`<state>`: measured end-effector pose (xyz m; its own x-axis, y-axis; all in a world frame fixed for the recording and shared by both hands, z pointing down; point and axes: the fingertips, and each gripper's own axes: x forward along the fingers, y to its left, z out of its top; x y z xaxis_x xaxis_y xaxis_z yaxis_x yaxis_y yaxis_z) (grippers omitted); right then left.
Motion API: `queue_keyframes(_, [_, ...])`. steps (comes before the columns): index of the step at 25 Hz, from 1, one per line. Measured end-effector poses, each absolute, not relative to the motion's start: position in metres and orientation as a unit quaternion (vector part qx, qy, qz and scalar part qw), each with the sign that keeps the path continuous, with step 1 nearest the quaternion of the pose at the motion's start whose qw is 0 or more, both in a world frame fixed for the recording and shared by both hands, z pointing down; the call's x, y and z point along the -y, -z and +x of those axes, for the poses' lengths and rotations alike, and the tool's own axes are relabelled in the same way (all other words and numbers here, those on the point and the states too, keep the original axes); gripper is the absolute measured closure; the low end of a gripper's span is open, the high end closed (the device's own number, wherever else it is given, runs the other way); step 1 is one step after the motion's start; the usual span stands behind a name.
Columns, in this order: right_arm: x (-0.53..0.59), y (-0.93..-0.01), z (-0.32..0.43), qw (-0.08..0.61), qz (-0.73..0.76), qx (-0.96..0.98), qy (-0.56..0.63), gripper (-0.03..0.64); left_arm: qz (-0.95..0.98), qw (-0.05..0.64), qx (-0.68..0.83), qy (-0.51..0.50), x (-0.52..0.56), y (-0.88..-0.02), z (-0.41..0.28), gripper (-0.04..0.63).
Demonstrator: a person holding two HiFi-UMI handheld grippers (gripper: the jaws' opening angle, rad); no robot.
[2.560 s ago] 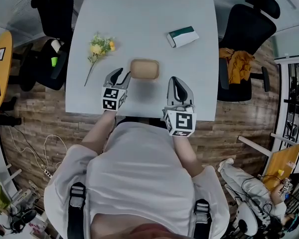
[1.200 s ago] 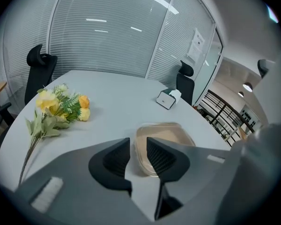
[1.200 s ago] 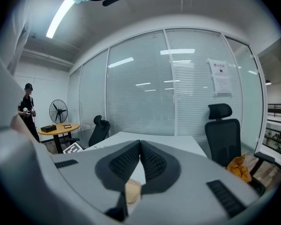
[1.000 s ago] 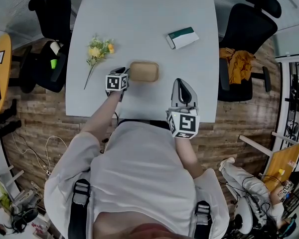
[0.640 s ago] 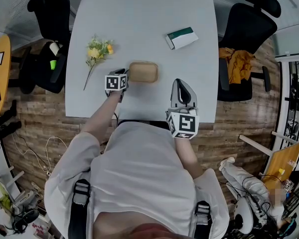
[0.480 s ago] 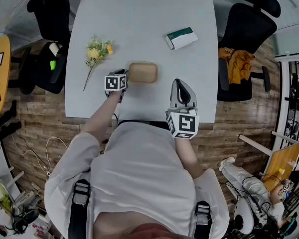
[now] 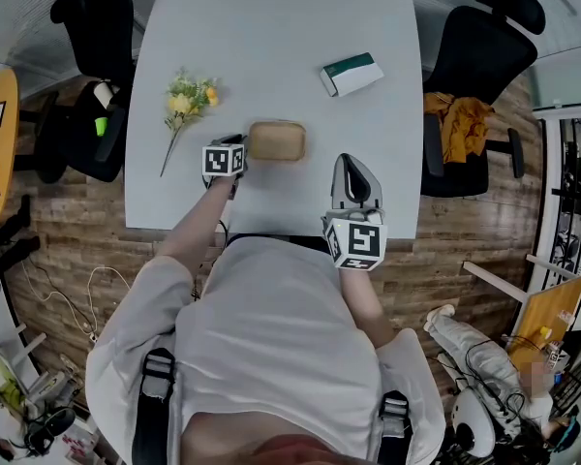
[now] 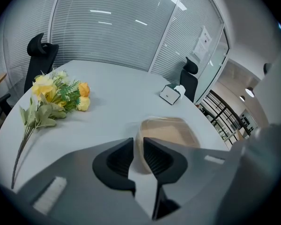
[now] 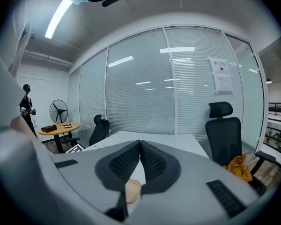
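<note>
A tan lidded container [image 7: 277,139] lies on the white table [image 7: 271,27] near its front edge. My left gripper [image 7: 238,143] sits at the container's left end, and in the left gripper view [image 8: 137,144] its jaws stand narrowly apart, shut on the near rim of the container [image 8: 171,130]. A bunch of yellow flowers [image 7: 188,98] lies further left [image 8: 56,95]. My right gripper [image 7: 350,163] hovers over the table's front right part, shut with nothing in it [image 9: 140,146]. It points out level across the room.
A green and white box [image 7: 352,73] lies at the table's back right [image 8: 170,94]. Black office chairs stand at the left [image 7: 102,27] and at the right [image 7: 479,56], the right one with an orange cloth [image 7: 457,119]. A person [image 9: 26,107] stands far off by a round table.
My left gripper went forward to the container's left end and its jaws narrowed onto the rim. The right gripper stayed where it was.
</note>
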<state>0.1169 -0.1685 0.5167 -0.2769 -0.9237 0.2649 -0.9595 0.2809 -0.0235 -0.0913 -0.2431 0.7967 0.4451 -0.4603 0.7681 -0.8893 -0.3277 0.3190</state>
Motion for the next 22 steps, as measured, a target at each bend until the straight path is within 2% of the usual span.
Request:
queue_keyframes(6, [0.1683,-0.5154,0.1172,0.101,0.593,0.794,-0.089,0.607,0.768,0.371,0.439,-0.284,0.2422,-0.7936,-0.0883,0.565])
queue_keyframes(15, [0.1687,-0.5167,0.1169,0.102,0.592,0.794,-0.089,0.607,0.768,0.367,0.442,-0.282,0.2429,-0.7923,-0.0907,0.569])
queue_keyframes(22, [0.1699,-0.5175,0.1155,0.101,0.591,0.795,-0.090,0.607,0.771,0.338,0.457,-0.286,0.2452,-0.7887,-0.0963,0.571])
